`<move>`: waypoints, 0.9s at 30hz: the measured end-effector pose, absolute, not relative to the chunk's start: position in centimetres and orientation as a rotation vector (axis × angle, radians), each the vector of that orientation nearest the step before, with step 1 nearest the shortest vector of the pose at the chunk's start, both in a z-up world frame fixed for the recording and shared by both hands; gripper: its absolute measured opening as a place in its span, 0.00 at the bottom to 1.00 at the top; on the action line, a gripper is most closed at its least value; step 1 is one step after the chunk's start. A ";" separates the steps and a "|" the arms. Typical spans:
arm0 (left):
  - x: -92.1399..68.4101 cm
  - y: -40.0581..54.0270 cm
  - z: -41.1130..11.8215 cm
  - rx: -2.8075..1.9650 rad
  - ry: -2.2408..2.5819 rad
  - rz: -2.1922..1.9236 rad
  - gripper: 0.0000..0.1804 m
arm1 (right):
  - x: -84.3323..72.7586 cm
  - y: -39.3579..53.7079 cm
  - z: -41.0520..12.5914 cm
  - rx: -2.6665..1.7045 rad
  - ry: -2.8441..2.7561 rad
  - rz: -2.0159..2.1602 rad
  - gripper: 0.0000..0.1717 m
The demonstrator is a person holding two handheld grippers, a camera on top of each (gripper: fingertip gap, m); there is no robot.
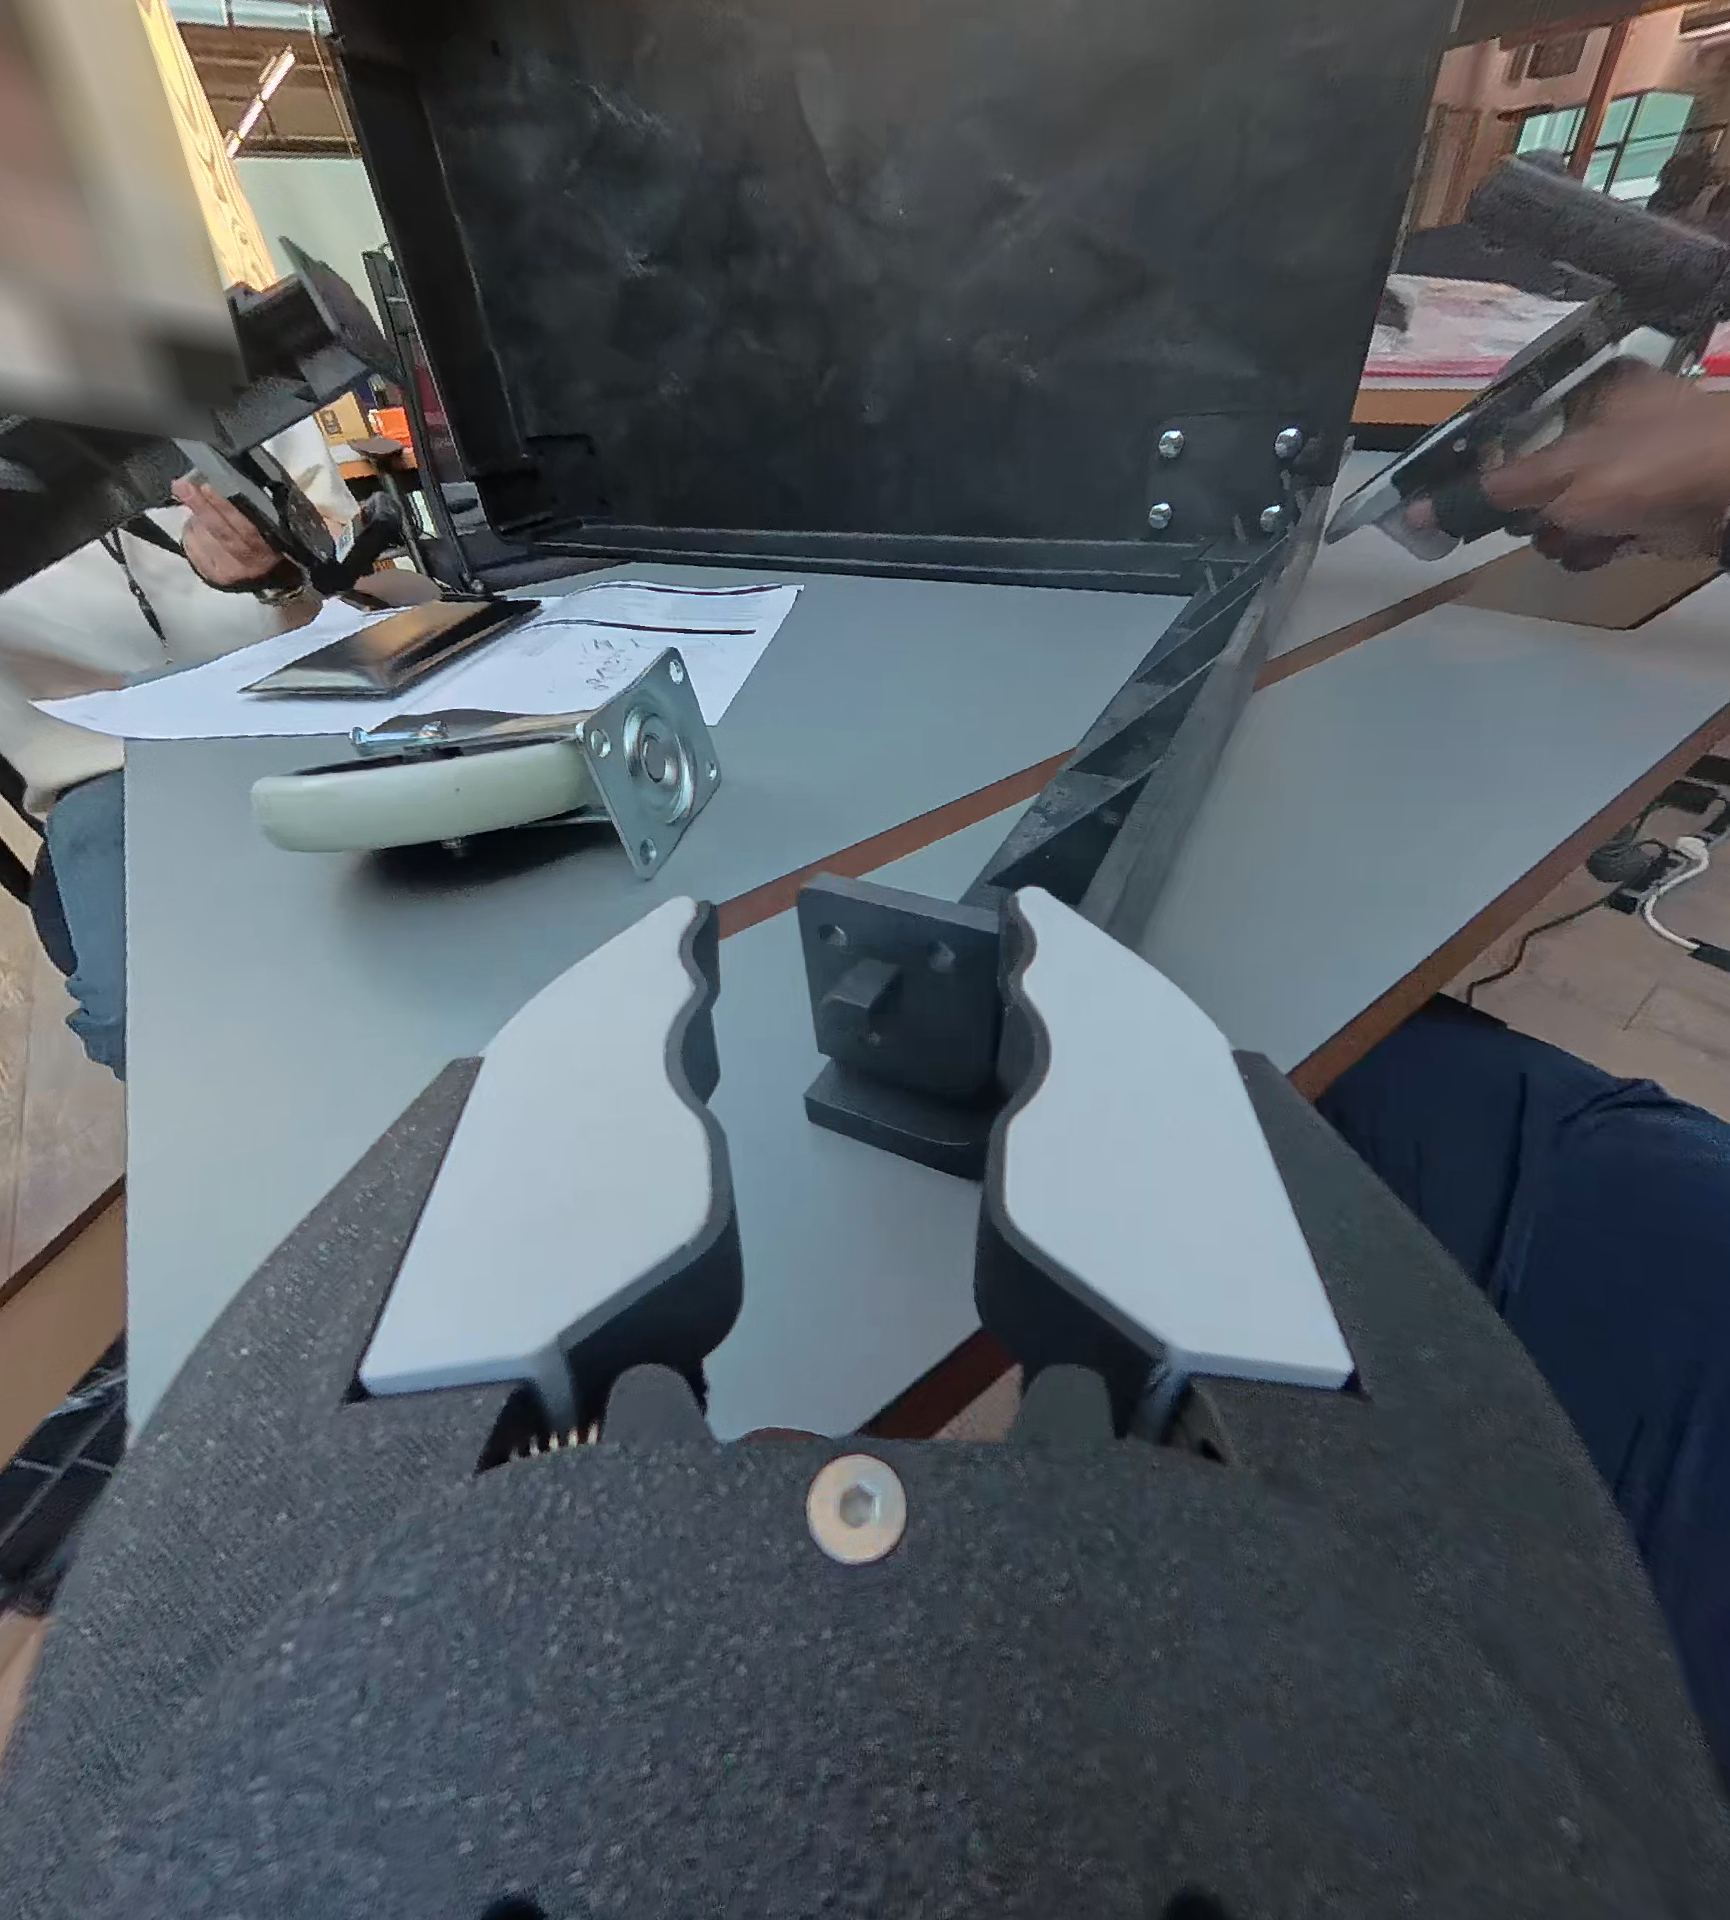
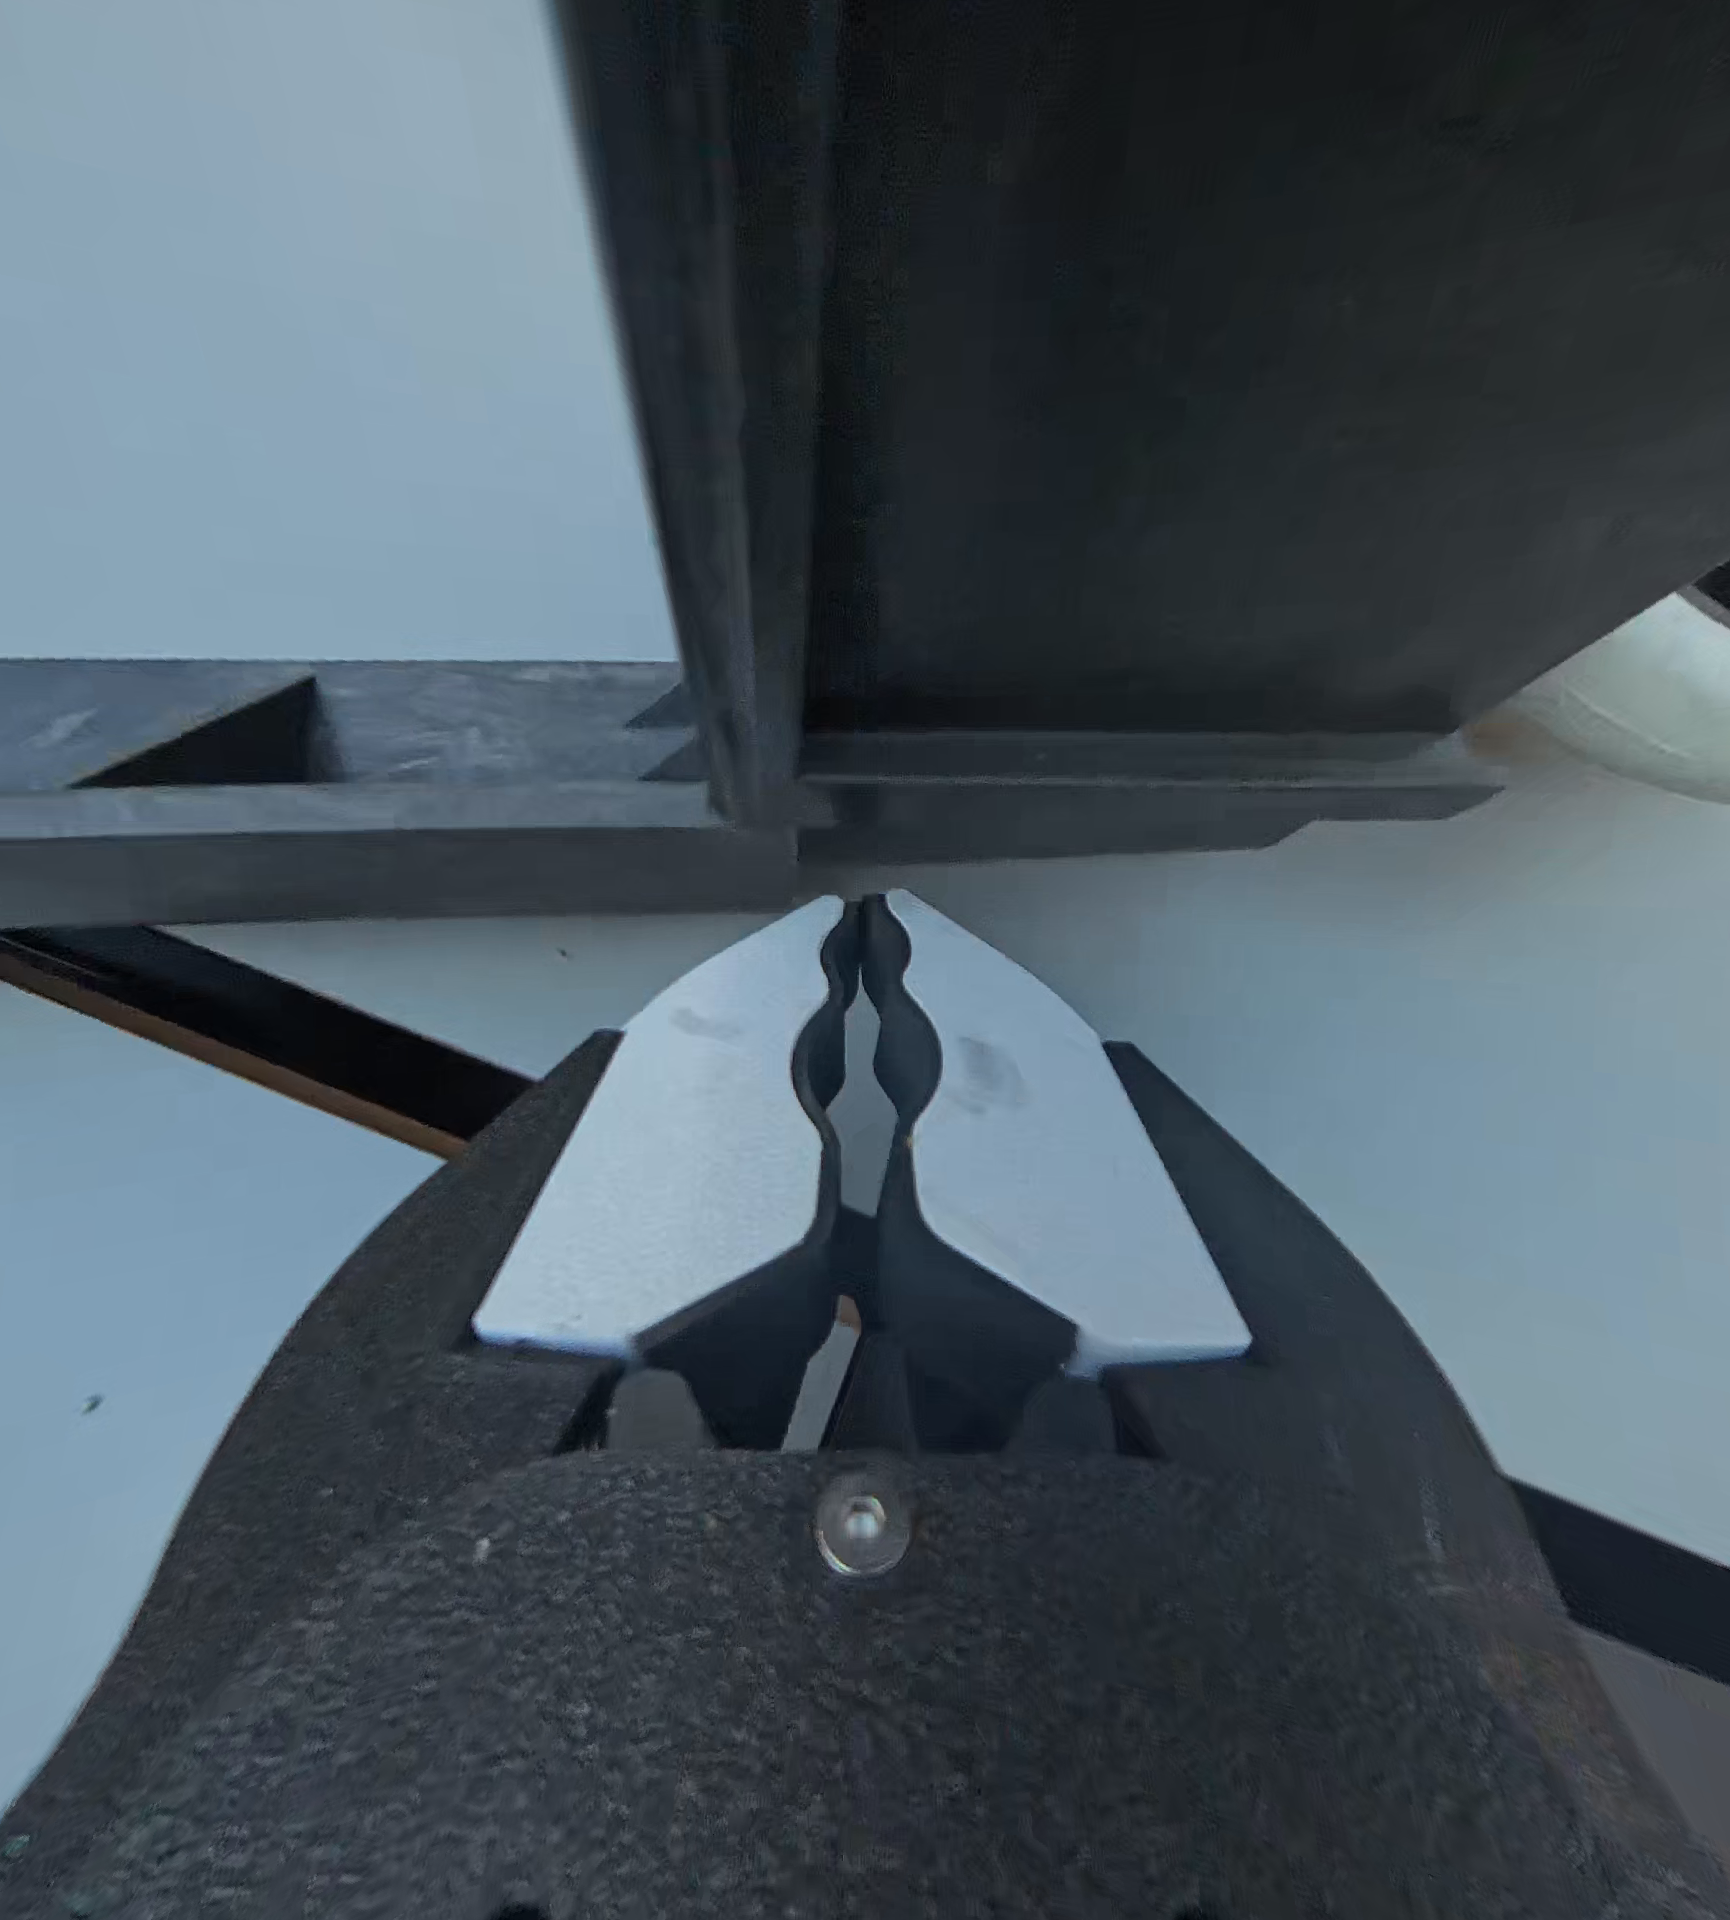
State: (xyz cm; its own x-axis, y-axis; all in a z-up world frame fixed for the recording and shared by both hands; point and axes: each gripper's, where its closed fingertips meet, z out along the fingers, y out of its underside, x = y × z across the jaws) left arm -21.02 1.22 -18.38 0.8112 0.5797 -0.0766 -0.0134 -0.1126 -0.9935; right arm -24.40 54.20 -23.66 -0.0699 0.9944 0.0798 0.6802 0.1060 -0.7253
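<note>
My left gripper (image 1: 859, 914) is open, low over the grey table (image 1: 373, 1091). A small black bracket (image 1: 902, 997), a square plate with holes and a square boss, stands upright between its fingers. The bracket lies against the right finger (image 1: 1100, 1039), with a clear gap to the left finger (image 1: 612, 1039). My right gripper (image 2: 863, 914) is shut, its tips at the bottom corner of a large black box (image 2: 1152, 416), where it meets a ribbed black rail (image 2: 321, 831). It also shows in the left wrist view (image 1: 1360, 520), beside the box's screwed corner plate (image 1: 1225, 473).
A white caster wheel (image 1: 425, 795) with a steel mounting plate (image 1: 648, 764) lies on its side to the left. Behind it a glossy black plate (image 1: 393, 644) lies on paper sheets (image 1: 632, 644). A second person (image 1: 217, 540) sits at the far left. The table edge runs along the right. My right fingertips sit around 55 cm from my left ones. My right tips are about 55 cm from the white caster wheel (image 1: 425, 795), my left tips only 20 cm.
</note>
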 end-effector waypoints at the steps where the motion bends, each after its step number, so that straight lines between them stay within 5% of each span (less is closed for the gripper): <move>1: -20.2 1.1 -18.6 -1.603 -0.478 0.509 0.29 | -24.8 54.2 -23.7 -1.627 -1.814 0.734 0.00; 9: -13.3 -0.4 -22.3 -1.507 -0.617 0.408 0.27 | -23.5 46.7 -23.8 -1.422 -1.878 0.653 0.00; 27: -5.1 1.4 -32.4 -1.649 -0.671 0.278 0.27 | -23.9 51.1 -25.5 -1.676 -1.851 0.488 0.00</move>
State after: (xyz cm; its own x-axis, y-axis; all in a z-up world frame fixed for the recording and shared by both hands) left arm -5.12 1.41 -32.42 0.8002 0.5692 0.1891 0.2691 -0.0589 -0.9613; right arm -23.94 51.08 -25.48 -0.0340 0.9833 0.1786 0.7675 0.1402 -0.6256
